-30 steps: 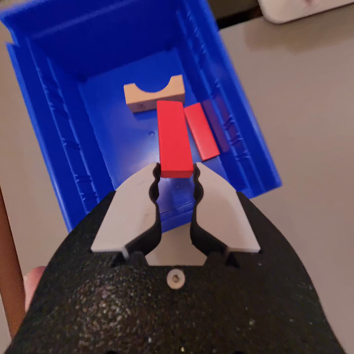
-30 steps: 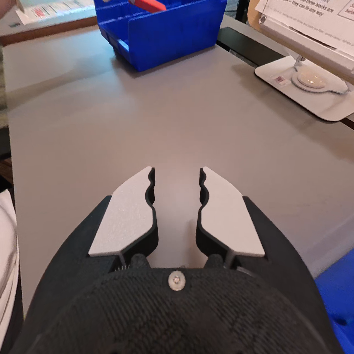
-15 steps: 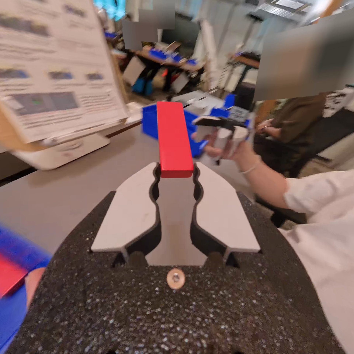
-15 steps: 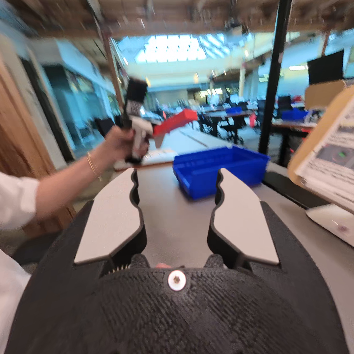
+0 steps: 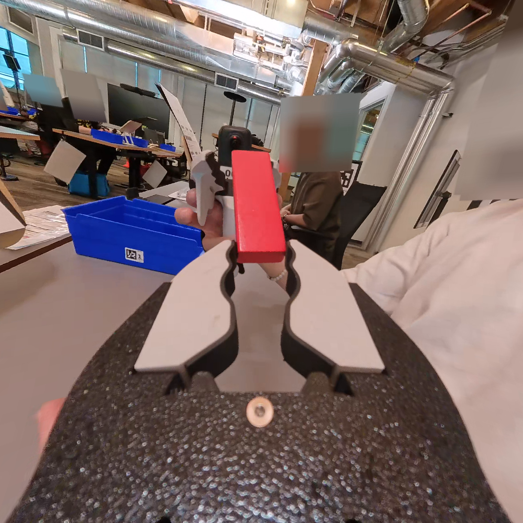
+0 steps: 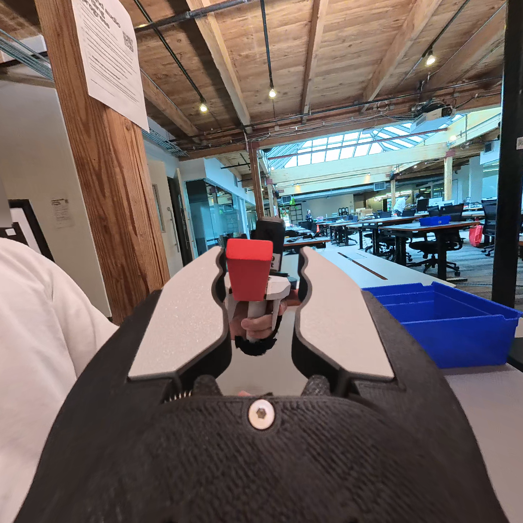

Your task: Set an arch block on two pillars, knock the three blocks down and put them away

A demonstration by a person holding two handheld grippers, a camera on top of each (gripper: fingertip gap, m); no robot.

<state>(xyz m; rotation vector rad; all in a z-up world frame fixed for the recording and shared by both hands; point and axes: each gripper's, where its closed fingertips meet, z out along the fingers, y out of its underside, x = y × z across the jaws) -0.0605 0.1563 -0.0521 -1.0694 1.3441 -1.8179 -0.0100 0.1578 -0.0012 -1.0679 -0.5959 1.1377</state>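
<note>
Above the grey tabletop (image 5: 85, 297), right of the blue plastic bin (image 5: 127, 229), your left gripper (image 5: 259, 252) pinches the near end of a long red wooden block (image 5: 256, 206), while, left of that bin, your right gripper (image 6: 260, 263) stands spread around the block's far end without touching it.

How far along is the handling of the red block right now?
Done: the red block is off the table, clamped at one end by the left gripper. In hand: the open right gripper faces it, fingers flanking the block's free end. Left: those jaws have not closed on it; the blue bin stands apart on the table.
</note>
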